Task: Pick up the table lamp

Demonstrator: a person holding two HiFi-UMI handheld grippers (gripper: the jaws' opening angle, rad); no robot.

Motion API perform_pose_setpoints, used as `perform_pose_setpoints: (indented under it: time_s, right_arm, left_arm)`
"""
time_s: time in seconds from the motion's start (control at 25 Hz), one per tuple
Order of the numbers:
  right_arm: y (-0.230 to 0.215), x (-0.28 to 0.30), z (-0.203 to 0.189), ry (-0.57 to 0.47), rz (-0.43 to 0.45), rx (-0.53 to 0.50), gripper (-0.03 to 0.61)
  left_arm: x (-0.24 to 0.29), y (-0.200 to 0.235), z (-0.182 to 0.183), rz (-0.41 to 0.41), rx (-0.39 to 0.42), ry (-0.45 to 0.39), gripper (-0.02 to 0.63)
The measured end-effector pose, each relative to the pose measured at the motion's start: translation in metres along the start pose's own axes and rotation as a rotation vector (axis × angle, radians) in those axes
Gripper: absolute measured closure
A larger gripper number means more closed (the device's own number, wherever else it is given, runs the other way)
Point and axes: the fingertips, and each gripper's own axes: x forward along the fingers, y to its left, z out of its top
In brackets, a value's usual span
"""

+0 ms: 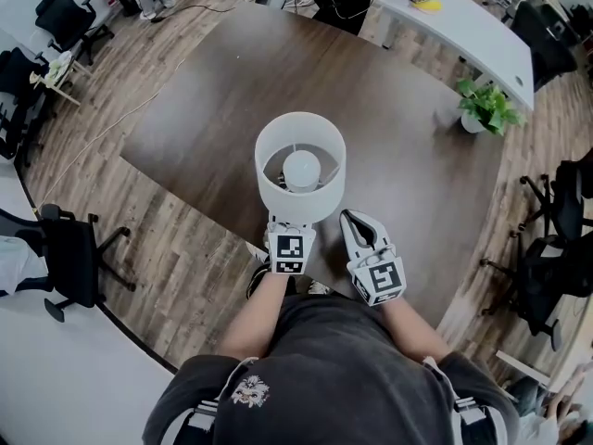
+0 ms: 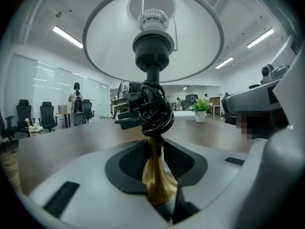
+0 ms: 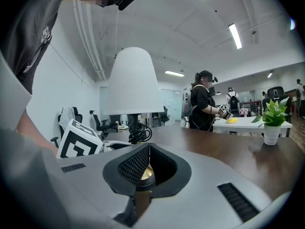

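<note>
The table lamp's white shade [image 1: 300, 167] stands on the dark table [image 1: 213, 109], close to its near edge. My left gripper [image 1: 292, 231] reaches under the shade. In the left gripper view its black pads [image 2: 132, 162] press on the brass stem [image 2: 154, 168], just below a coiled black cord and plug [image 2: 148, 109]. My right gripper [image 1: 359, 219] sits just right of the lamp at table height. Its jaws [image 3: 145, 162] stand a little apart, with the brass base [image 3: 145, 174] showing in the gap; contact cannot be made out. The shade [image 3: 131, 80] rises to its left.
A potted plant [image 1: 482, 106] stands at the table's right end. Behind it is a white desk [image 1: 468, 33] where a person [image 3: 204, 104] stands. Black office chairs [image 1: 65, 258] sit on the wood floor at left and right. The person's body is against the near table edge.
</note>
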Motion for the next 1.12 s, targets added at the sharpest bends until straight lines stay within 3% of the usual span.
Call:
perform_pose_setpoints:
  time_s: [1.12]
  right_arm:
    - [-0.0049, 0.0005, -0.0007, -0.002, -0.012, -0.016, 0.552]
  left_arm:
    - [-0.0035, -0.0001, 0.006, 0.01, 0.018, -0.014, 0.511]
